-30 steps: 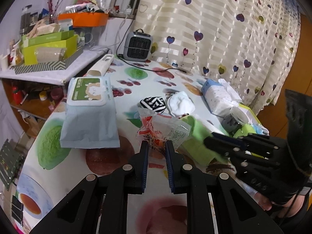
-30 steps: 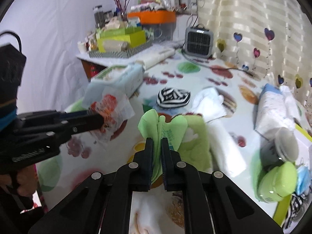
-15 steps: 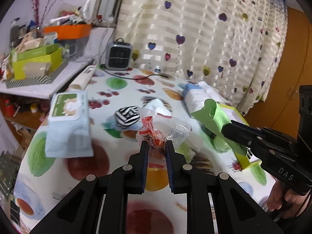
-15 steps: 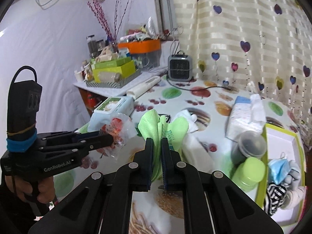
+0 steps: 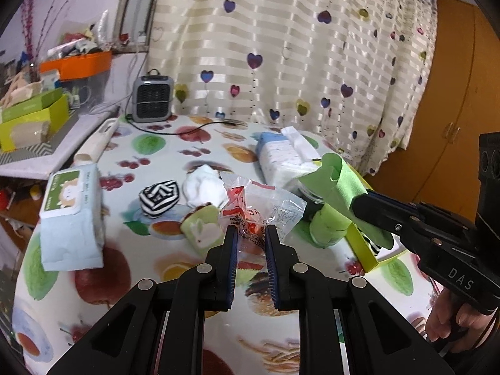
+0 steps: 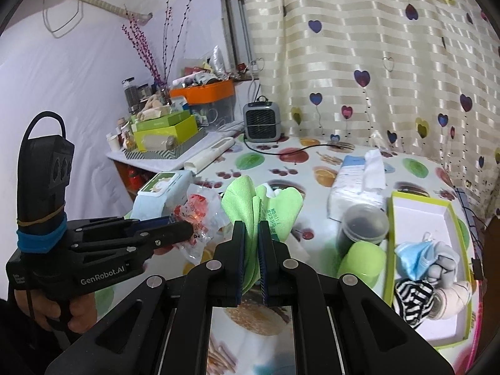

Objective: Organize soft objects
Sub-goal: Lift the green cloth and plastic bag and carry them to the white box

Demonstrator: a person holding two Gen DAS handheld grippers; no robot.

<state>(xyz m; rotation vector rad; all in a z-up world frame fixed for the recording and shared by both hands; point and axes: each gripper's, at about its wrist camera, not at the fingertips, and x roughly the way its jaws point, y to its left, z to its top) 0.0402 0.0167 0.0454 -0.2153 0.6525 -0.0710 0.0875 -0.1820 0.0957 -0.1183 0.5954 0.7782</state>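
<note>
Two hand-held grippers above a cluttered worktop. Left gripper (image 5: 250, 234): jaws pinching a crinkly clear packet (image 5: 256, 206) with red print, lifted off the worktop. Right gripper (image 6: 251, 234): jaws pressed together on a folded green cloth (image 6: 250, 206), also lifted, left of the tray (image 6: 389, 250).

Likely step: carrying both soft items to the tray, a lime-rimmed white box at the worktop's right edge, already holding a blue mask (image 6: 415, 254), a striped sock (image 6: 412, 297) and pale socks. Best done by keeping both grips firm, clearing the dark jar (image 6: 362, 226) and green cup (image 6: 362, 259) just left of the tray, lowering into a bare part of the tray, then releasing one item at a time.

Worktop (image 5: 131, 268): fruit-print covering. Left of the tray: tissue pack (image 6: 356, 181), wipes pack (image 5: 72, 215), striped sock and white sock, small grey heater (image 6: 261, 122) with a trailing cord. Beyond: heart-print curtain, a cluttered shelf with green boxes and an orange tub.
</note>
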